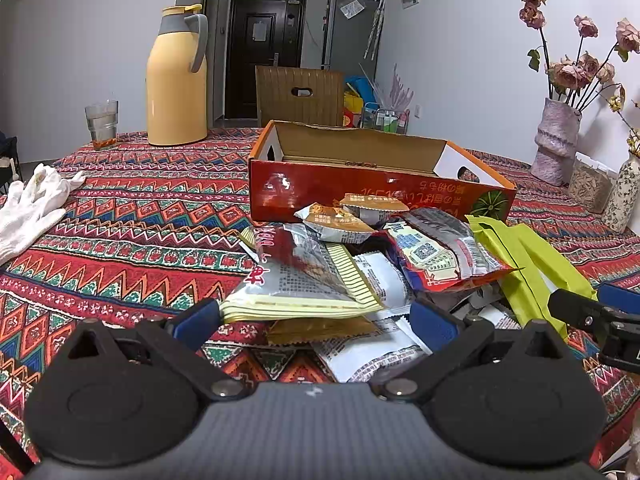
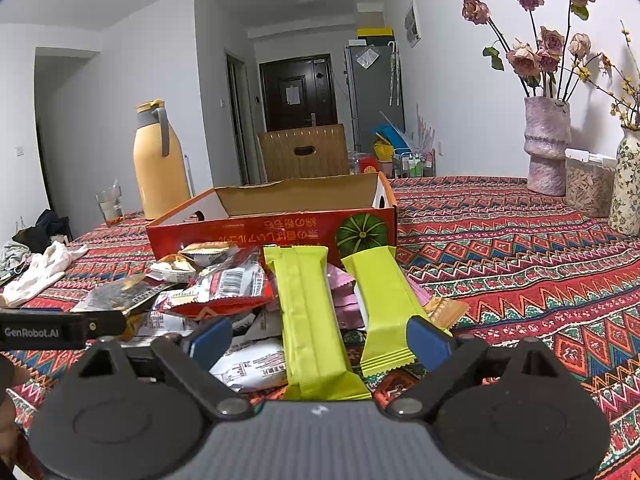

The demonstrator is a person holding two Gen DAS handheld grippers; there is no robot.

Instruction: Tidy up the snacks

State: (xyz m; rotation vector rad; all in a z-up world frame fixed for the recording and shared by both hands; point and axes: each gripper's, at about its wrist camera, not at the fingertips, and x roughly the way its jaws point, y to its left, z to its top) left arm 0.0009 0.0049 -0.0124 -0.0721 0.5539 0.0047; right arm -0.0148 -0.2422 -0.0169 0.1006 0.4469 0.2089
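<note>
A pile of snack packets [image 1: 360, 264] lies on the patterned tablecloth in front of an open, empty red cardboard box [image 1: 372, 184]. My left gripper [image 1: 316, 320] is open, low at the near edge of the pile, with a striped cream packet [image 1: 304, 300] and a brown sachet [image 1: 320, 330] between its blue pads. My right gripper [image 2: 318, 338] is open over two lime green bars [image 2: 308, 320] at the right of the pile, with the box [image 2: 280, 216] behind them. The right gripper also shows at the right edge of the left wrist view [image 1: 600, 312].
A yellow thermos [image 1: 176, 80] and a glass [image 1: 102, 124] stand at the far left. White gloves [image 1: 32, 204] lie on the left. Vases with dried roses [image 1: 558, 144] and a jar stand at the right. A wooden chair [image 1: 300, 96] is behind the table.
</note>
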